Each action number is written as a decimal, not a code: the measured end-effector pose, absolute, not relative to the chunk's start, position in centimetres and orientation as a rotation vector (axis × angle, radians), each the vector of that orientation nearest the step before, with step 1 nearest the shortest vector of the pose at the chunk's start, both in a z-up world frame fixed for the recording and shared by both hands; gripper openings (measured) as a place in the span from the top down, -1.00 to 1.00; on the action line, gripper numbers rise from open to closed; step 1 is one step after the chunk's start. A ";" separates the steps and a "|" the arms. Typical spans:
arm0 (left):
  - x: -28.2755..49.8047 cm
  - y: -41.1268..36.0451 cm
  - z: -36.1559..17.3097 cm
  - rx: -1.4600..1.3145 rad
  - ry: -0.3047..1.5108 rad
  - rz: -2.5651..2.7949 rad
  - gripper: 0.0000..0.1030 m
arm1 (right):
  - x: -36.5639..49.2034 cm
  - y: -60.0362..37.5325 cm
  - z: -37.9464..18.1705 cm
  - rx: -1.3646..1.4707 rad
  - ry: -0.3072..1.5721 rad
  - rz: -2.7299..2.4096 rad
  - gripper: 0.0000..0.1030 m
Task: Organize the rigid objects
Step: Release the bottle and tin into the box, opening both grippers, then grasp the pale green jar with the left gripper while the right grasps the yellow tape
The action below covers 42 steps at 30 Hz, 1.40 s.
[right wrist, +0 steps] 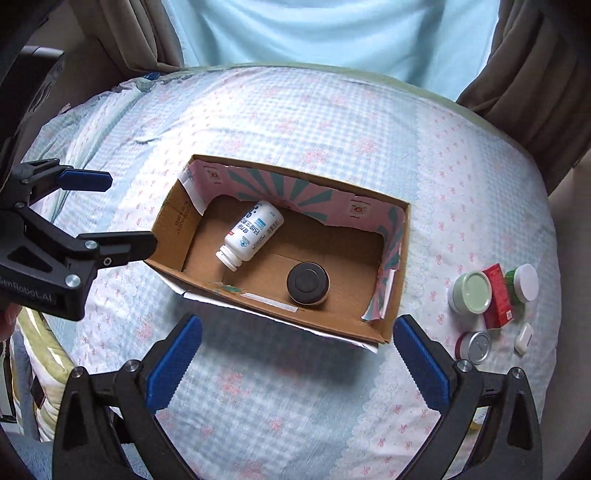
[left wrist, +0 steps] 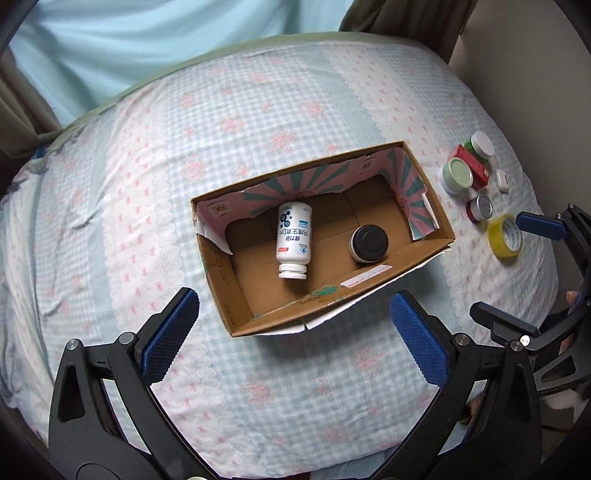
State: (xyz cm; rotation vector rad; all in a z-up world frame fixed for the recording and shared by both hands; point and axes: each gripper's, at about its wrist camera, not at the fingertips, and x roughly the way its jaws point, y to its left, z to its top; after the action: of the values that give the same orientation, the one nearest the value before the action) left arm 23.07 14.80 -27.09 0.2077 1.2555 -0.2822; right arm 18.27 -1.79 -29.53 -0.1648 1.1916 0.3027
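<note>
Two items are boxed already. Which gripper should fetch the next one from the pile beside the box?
Probably the right gripper: open and empty, with the green-lidded jar and silver-lidded tin just past its fingertip. The left gripper sits farther away.

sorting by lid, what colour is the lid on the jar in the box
Black lid, clearest in the right wrist view.

Soft, even daylight throughout. Bed covered with a pale blue-and-white checked quilt (left wrist: 258,110) printed with pink bows. Behind it, a light blue sheer curtain (right wrist: 332,33), glowing, flanked by heavy brown-olive drapes (right wrist: 524,77). To one side, a plain cream wall (left wrist: 517,62).
</note>
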 end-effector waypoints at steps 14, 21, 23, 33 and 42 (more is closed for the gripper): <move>20.2 4.5 -19.8 0.234 1.093 -0.378 -1.00 | 11.1 -15.1 -23.0 -0.019 1.129 -0.008 -1.00; 21.5 -4.2 -21.9 0.205 1.127 -0.383 -1.00 | 9.6 -23.9 -24.3 0.015 1.117 -0.118 -1.00; 22.2 -6.6 -23.3 0.187 1.160 -0.376 -1.00 | 9.4 -26.1 -25.3 0.022 1.106 -0.123 -1.00; 26.2 -16.2 -33.0 0.231 1.277 -0.413 -1.00 | 9.8 -31.4 -33.4 0.050 1.127 -0.120 -1.00; 30.4 -21.4 -43.7 0.335 1.322 -0.457 -1.00 | 10.1 -31.0 -42.9 0.070 1.112 -0.167 -1.00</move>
State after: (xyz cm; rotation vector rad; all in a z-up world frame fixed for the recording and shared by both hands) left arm 30.41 -21.44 -43.68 0.3351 1.3215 -0.4573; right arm 10.12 -31.02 -42.86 0.0705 1.1116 -0.1665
